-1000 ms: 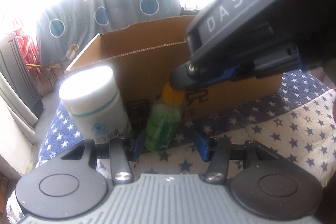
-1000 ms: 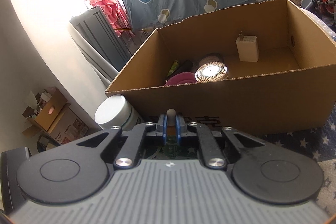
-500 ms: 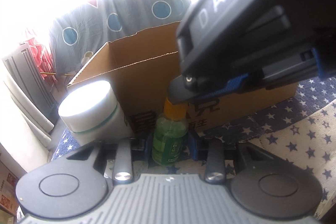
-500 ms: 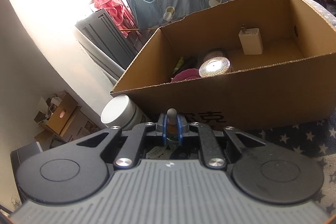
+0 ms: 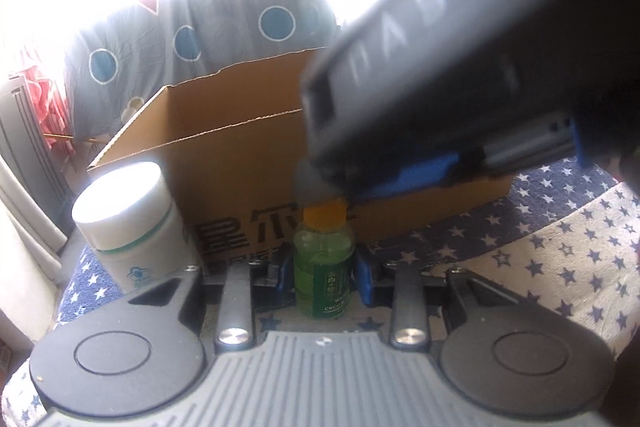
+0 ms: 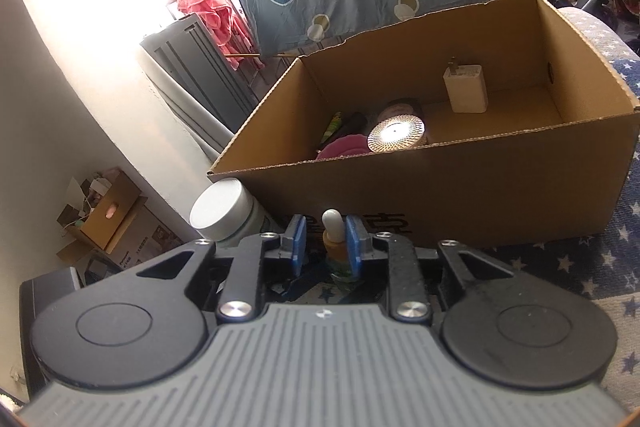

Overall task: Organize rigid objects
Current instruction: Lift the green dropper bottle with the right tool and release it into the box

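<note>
The small green bottle [image 5: 323, 269] stands upright on the star-patterned cloth [image 5: 560, 251], just in front of the cardboard box [image 5: 240, 179]. It has an orange neck and a grey dropper tip. The left gripper [image 5: 323, 273] has its blue pads on both sides of the bottle's body, narrow and pressing on it. The right gripper [image 6: 326, 245] comes from above at the top of the bottle; its jaws are opening, with the dropper tip [image 6: 332, 223] between the pads, and the left pad stands clear of it. A white jar [image 5: 128, 219] stands just left of the bottle, beside the box. Inside the box lie a white charger [image 6: 465, 87], a shiny round lid [image 6: 396, 135] and some pink thing [image 6: 344, 149].
</note>
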`<state>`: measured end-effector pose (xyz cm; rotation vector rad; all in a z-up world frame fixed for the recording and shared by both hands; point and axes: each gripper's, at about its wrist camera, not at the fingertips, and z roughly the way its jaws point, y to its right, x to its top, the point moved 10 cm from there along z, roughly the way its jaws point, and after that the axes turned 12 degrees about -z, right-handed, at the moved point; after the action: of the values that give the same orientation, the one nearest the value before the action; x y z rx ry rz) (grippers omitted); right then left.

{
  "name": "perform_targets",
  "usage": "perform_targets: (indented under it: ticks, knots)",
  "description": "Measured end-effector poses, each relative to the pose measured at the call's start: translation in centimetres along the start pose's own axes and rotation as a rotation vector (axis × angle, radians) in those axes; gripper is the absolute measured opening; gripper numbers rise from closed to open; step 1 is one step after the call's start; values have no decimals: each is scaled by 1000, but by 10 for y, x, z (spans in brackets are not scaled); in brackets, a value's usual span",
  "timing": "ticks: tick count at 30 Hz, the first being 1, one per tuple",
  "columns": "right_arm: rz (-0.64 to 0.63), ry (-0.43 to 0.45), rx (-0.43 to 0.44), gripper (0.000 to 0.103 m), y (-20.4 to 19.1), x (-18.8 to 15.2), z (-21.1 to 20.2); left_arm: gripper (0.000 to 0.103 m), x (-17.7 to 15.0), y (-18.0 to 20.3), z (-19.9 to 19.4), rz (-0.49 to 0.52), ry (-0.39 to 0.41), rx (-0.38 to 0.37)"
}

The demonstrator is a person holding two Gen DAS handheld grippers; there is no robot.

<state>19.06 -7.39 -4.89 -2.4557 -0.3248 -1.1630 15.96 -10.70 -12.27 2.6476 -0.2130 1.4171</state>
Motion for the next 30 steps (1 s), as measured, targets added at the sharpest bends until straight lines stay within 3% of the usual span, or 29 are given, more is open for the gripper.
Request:
perform_targets:
  ticks: [10,18,30]
  knots:
    - [67,-8,15,21,13,-6,10,33,-1,3,3,37,19,0]
    - [28,19,22,20,6,2,-5,33,11,6,-18,47,47,-10]
    - [-135,158,61,20,-27,72,-73,33,96,16,-73,39,181,-42]
